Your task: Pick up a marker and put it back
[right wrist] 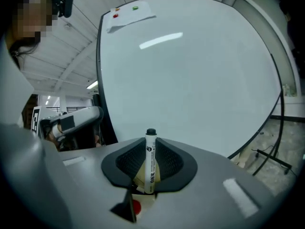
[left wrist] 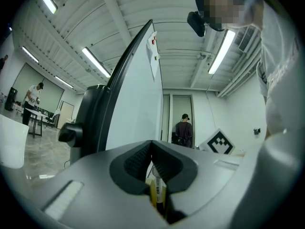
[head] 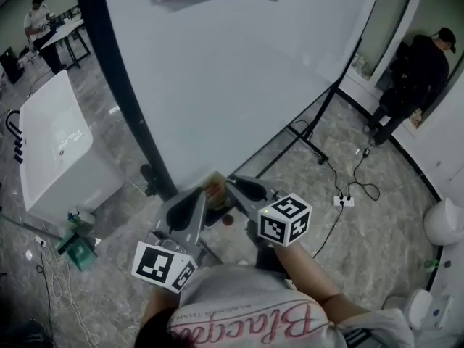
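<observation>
Right tool (right wrist: 151, 149): clamped on the marker (right wrist: 150, 162), which stands upright between the pads, black cap up.
Left tool (left wrist: 152, 149): tips meet. A yellowish box (left wrist: 156, 192) shows in the gap under them; whether it is gripped is unclear.
Key relation: the box lies just below the marker's lower end, between both tools, close before the whiteboard (head: 239, 71).
Likely next move: lower the marker along its own axis into the box.
</observation>
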A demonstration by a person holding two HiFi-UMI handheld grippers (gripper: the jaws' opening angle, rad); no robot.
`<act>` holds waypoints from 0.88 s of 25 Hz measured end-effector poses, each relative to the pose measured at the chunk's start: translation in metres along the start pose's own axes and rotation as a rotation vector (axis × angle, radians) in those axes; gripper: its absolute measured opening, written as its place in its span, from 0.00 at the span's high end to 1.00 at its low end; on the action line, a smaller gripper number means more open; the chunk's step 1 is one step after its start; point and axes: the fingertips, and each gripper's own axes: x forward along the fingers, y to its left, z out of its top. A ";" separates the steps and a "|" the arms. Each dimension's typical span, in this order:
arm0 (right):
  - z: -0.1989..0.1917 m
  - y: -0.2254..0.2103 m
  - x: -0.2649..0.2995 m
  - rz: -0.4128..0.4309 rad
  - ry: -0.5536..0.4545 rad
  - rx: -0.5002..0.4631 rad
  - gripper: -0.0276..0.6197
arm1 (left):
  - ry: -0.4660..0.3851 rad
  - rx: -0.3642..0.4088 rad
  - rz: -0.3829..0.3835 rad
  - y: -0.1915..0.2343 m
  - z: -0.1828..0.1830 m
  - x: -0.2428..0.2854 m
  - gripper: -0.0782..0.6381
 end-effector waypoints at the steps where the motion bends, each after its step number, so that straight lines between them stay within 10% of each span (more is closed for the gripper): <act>1: -0.001 -0.004 0.002 -0.003 0.007 0.020 0.86 | 0.001 -0.001 -0.003 -0.001 0.000 0.001 0.89; 13: 0.006 -0.017 0.011 -0.051 0.012 -0.092 0.65 | 0.010 0.008 -0.003 0.003 0.001 0.003 0.89; 22: 0.053 0.009 -0.045 -0.042 -0.156 -0.202 0.72 | 0.010 0.016 -0.013 0.002 0.003 0.004 0.89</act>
